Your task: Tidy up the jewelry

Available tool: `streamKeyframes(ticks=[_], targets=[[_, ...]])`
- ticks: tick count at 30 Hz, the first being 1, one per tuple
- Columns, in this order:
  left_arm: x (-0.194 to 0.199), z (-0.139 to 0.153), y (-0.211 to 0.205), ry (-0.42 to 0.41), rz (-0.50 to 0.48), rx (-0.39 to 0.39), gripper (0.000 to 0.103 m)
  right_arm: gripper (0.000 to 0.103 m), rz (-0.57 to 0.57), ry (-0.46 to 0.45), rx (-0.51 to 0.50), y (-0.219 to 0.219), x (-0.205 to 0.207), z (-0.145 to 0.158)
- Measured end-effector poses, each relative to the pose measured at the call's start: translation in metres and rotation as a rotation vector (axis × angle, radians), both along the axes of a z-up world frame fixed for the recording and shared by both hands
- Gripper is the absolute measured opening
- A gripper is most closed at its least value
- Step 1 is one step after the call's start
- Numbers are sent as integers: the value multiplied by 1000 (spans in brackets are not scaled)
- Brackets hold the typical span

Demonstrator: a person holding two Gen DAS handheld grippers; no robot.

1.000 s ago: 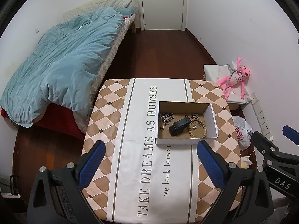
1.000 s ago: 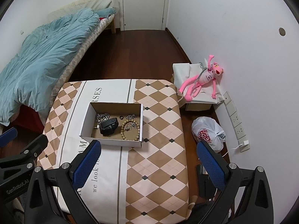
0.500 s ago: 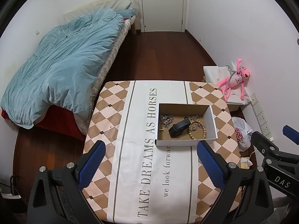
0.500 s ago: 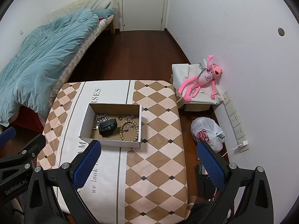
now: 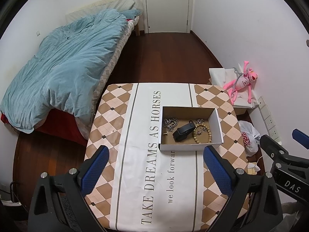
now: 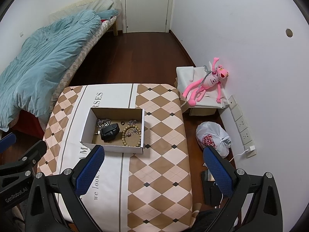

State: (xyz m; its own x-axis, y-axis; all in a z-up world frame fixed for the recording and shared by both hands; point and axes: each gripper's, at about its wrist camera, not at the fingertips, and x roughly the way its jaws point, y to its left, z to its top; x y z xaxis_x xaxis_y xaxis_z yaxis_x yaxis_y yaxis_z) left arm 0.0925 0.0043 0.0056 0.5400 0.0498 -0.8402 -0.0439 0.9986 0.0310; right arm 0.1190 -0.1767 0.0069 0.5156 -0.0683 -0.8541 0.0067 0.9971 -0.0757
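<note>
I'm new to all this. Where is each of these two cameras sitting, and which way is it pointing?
Left wrist view: rides on the left gripper, high over the near end of the table, looking down; its open blue fingers show, with the right gripper at the edge.
Right wrist view: rides on the right gripper, further right; the left gripper shows at the edge.
Shared: box, bracelet, bed, door, pink toy.

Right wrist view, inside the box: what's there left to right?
Silver chain → black wristband → wooden bead bracelet. All lie in the cardboard box; the small bits behind them are too small to order.
</note>
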Motion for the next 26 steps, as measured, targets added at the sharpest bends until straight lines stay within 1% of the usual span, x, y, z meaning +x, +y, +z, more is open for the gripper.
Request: streamKeyframes(ticks=[20, 26], targets=[[-3, 0, -7, 4, -4, -3, 100, 103, -13, 5, -4, -5, -5, -4], [-6, 0, -6, -9, -8, -7, 100, 103, -17, 8, -3, -5, -6, -7]])
